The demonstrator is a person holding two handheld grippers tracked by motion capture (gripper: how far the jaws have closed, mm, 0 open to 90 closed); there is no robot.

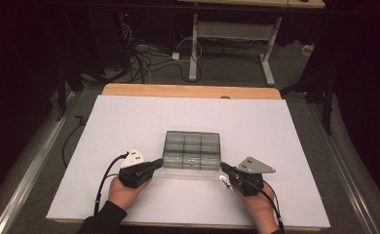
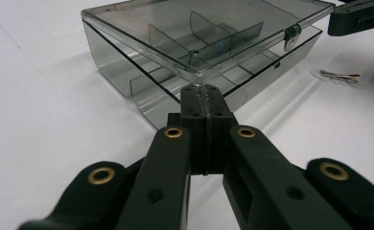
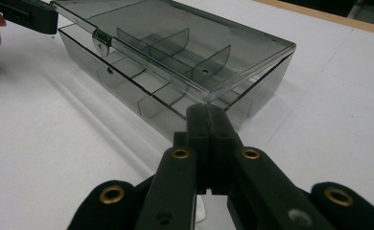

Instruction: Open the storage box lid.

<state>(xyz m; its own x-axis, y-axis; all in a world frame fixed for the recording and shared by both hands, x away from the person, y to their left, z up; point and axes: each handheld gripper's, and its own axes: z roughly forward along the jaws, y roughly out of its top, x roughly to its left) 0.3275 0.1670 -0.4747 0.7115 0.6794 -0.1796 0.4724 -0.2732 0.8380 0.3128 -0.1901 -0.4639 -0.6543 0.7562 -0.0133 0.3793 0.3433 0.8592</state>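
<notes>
**Both grippers closed at the front corners of the smoky plastic box**

The left gripper (image 2: 200,93) has its two black jaws pressed flat together, with nothing between them. Their joined tips meet the near left corner of the smoky-grey transparent plastic compartment box (image 2: 194,43), right under the edge of its clear hinged lid (image 2: 185,19), which stands slightly raised above the base at the front.

The right gripper (image 3: 208,111) is likewise closed tight on nothing, its tips set against the near right corner of the box (image 3: 175,67), at the seam where the lid (image 3: 142,14) overhangs the base.

Inside the box, curved grey dividers (image 2: 209,33) split it into compartments. A small clasp (image 2: 293,34) sits at the middle of the front edge.

From the high view, the box (image 1: 192,150) lies near the middle of the white table top (image 1: 129,117), towards the person's side, between the left gripper (image 1: 158,163) and the right gripper (image 1: 224,168). A small bundle of thin metal pieces (image 2: 339,75) lies on the white surface just beside the right gripper.
</notes>
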